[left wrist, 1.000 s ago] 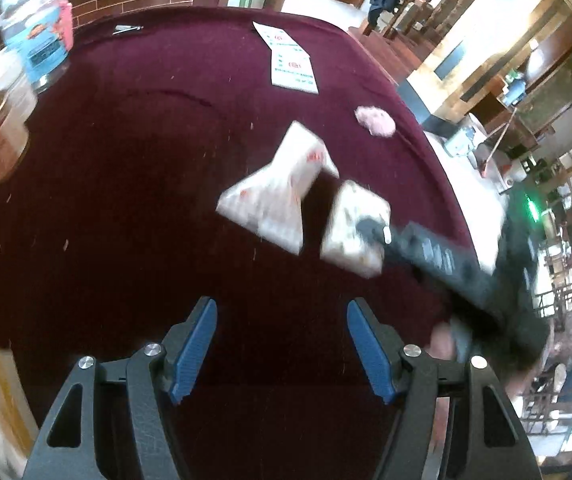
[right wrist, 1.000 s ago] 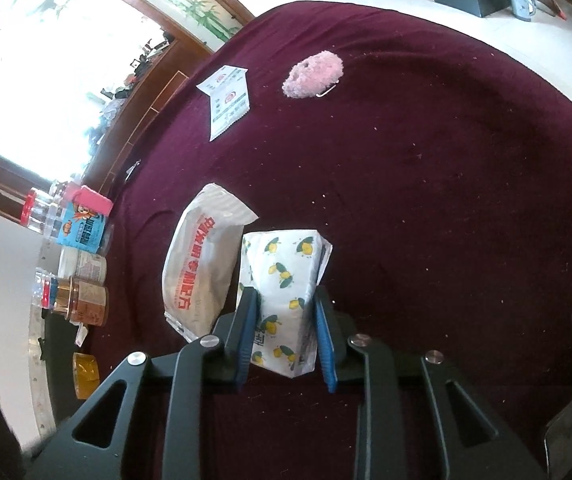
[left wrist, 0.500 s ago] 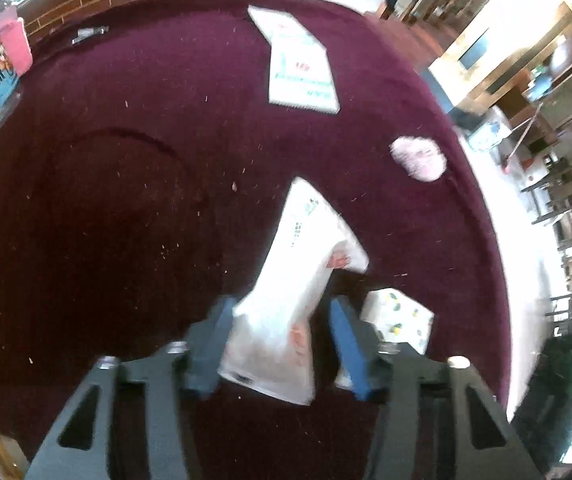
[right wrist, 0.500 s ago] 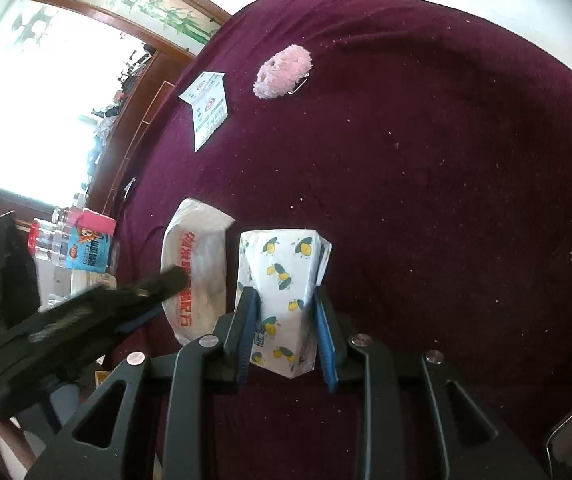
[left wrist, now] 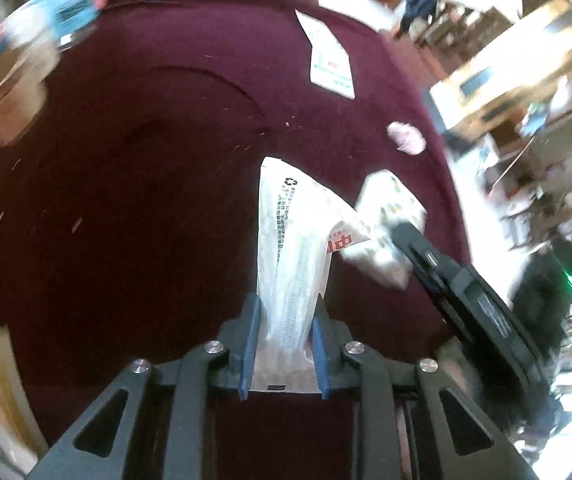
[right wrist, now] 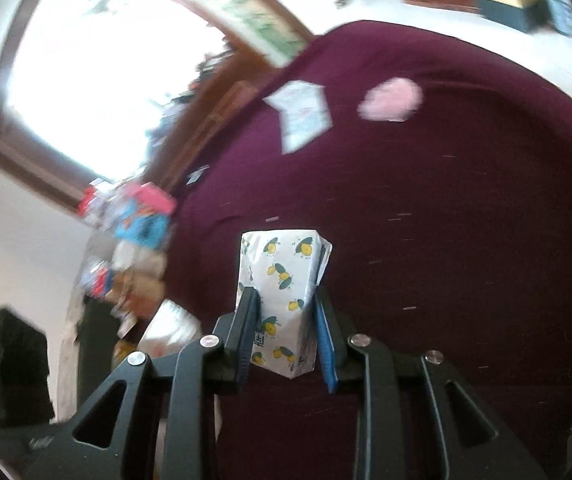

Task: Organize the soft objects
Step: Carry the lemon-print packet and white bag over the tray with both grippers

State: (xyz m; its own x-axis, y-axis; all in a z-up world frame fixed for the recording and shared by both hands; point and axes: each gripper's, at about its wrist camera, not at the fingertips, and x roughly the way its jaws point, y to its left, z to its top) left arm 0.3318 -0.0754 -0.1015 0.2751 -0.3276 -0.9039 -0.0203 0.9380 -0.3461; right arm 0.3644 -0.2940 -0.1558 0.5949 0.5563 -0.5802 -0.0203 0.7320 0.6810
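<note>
My left gripper (left wrist: pixel 285 312) is shut on a white tissue pack with red and black print (left wrist: pixel 291 240), lifted off the maroon tablecloth (left wrist: pixel 146 200). My right gripper (right wrist: pixel 286 300) is shut on a white tissue pack with yellow lemon print (right wrist: pixel 282 280), also raised above the table. In the left wrist view the lemon pack (left wrist: pixel 389 220) and the right gripper's black body (left wrist: pixel 465 288) sit to the right. A pink fluffy object (right wrist: pixel 391 100) lies further back on the cloth; it also shows in the left wrist view (left wrist: pixel 405 138).
A flat white packet (left wrist: pixel 329 60) lies at the far side of the table; it also shows in the right wrist view (right wrist: pixel 303 116). Jars and colourful snack containers (right wrist: pixel 138 216) stand at the table's left edge. The table edge drops to the floor on the right.
My left gripper closed on the printed tissue pack and lifted it. My right gripper raised the lemon pack off the cloth. Both views tilted and blurred with motion.
</note>
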